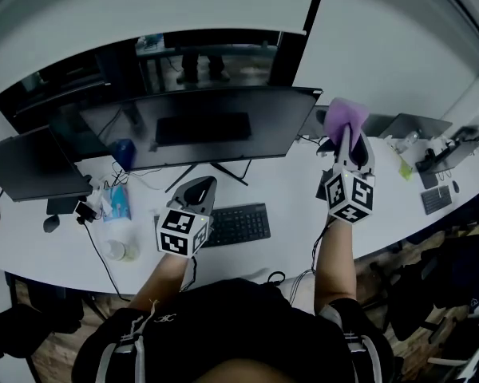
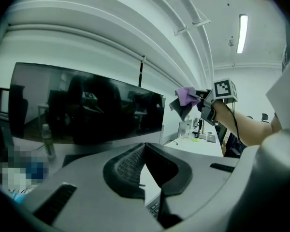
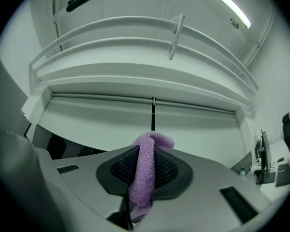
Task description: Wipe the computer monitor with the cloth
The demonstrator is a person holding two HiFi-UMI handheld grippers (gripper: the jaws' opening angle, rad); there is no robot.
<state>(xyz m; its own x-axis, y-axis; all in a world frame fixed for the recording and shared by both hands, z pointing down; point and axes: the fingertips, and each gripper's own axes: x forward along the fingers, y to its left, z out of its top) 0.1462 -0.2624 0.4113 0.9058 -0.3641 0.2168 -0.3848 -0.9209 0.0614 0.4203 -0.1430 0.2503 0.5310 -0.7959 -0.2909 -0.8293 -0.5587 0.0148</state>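
The wide black computer monitor [image 1: 199, 126] stands on the white desk [image 1: 295, 190], its screen dark; it also fills the left gripper view as monitor [image 2: 87, 110]. My right gripper [image 1: 347, 138] is held up to the right of the monitor's right edge, shut on a purple cloth [image 1: 343, 118] that bunches above the jaws. The same purple cloth [image 3: 146, 173] runs between the jaws in the right gripper view. My left gripper [image 1: 198, 188] hovers low over the desk in front of the monitor's stand, shut with nothing in it.
A black keyboard [image 1: 235, 223] lies just right of the left gripper. A second dark screen [image 1: 32, 166] sits at the left, with a blue packet [image 1: 118, 202] and small items nearby. A laptop [image 1: 415, 126] and clutter occupy the right of the desk.
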